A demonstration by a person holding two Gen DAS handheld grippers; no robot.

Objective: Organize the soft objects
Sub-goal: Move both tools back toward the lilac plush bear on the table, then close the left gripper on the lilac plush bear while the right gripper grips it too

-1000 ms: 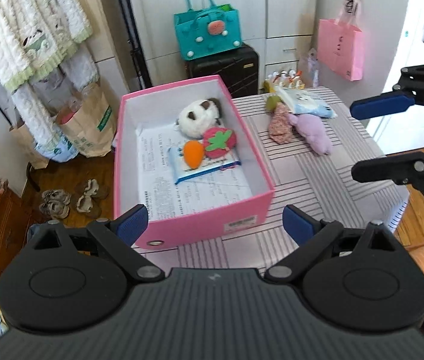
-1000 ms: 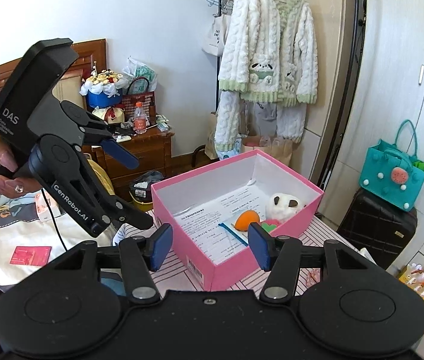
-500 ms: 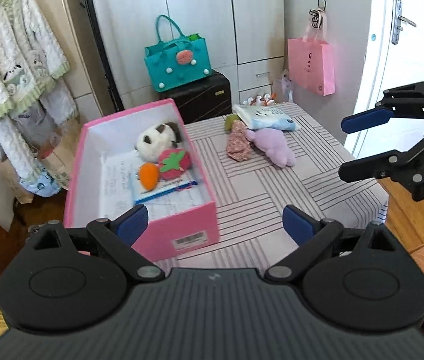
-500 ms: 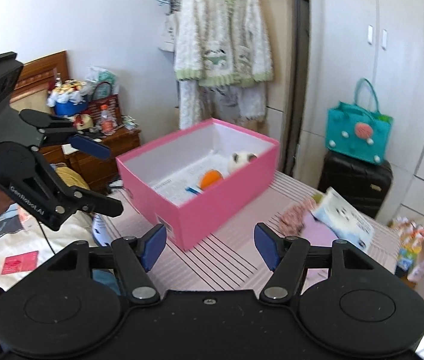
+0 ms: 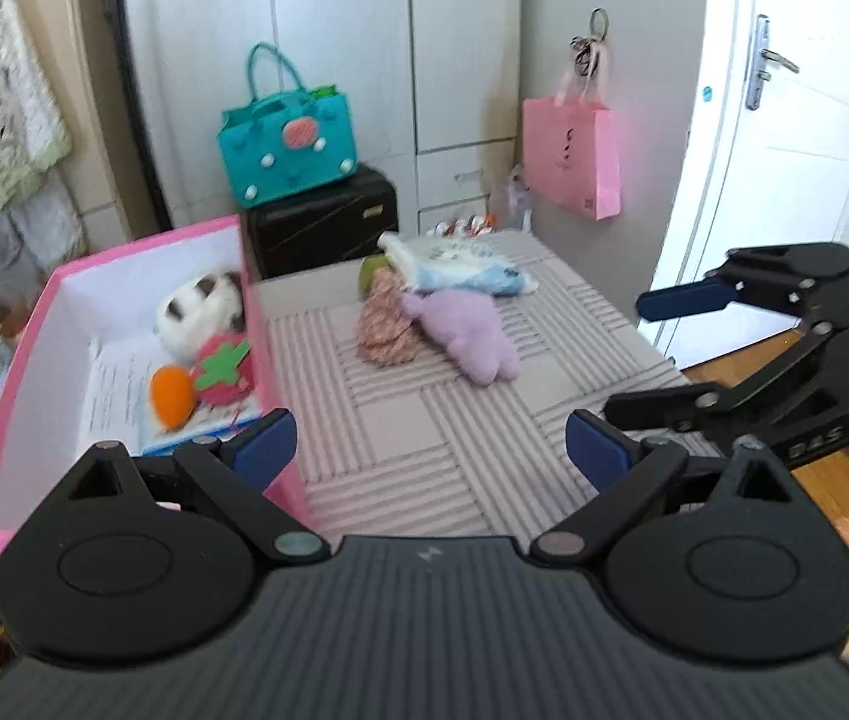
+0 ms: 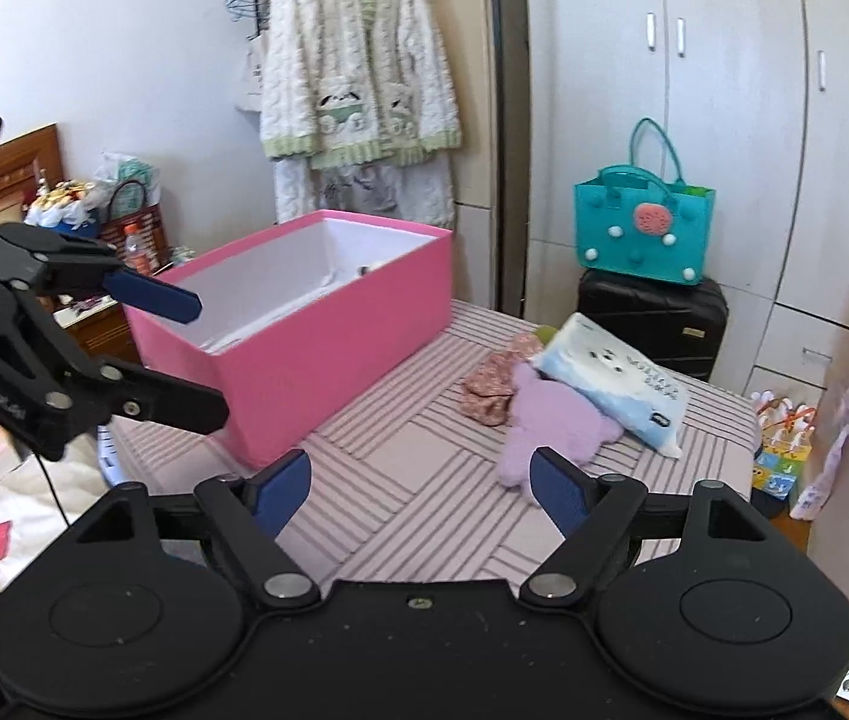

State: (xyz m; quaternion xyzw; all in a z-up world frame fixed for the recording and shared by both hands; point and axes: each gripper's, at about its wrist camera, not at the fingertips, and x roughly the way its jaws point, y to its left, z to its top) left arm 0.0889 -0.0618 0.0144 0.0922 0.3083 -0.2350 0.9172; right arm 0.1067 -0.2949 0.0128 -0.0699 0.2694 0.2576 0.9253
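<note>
A pink box [image 5: 271, 336] [image 6: 328, 348] stands on the left of the striped table [image 5: 436, 438]. Inside it lie a panda plush [image 5: 199, 312], a strawberry plush [image 5: 223, 369] and an orange plush [image 5: 171, 394]. On the table's far side sit a purple plush [image 5: 466, 336] [image 6: 550, 420], a pink floral cloth toy [image 5: 382, 324] [image 6: 487, 387], a green toy [image 5: 370, 269] and a white-blue pillow pack [image 5: 454, 264] [image 6: 616, 381]. My left gripper [image 5: 430, 450] is open and empty over the table's near part. My right gripper [image 6: 421, 489], jaws opening and empty, points at the purple plush.
A teal bag [image 5: 286, 138] sits on a black suitcase [image 5: 322, 222] behind the table. A pink paper bag [image 5: 571, 159] hangs on the wall by a white door [image 5: 784, 120]. A fluffy cardigan [image 6: 358, 54] hangs at the left. A bedside cabinet [image 6: 94, 324] is cluttered.
Both views swung from the pink box towards the toys at the table's far side, and both grippers came lower and closer. The right gripper's jaws spread wider.
</note>
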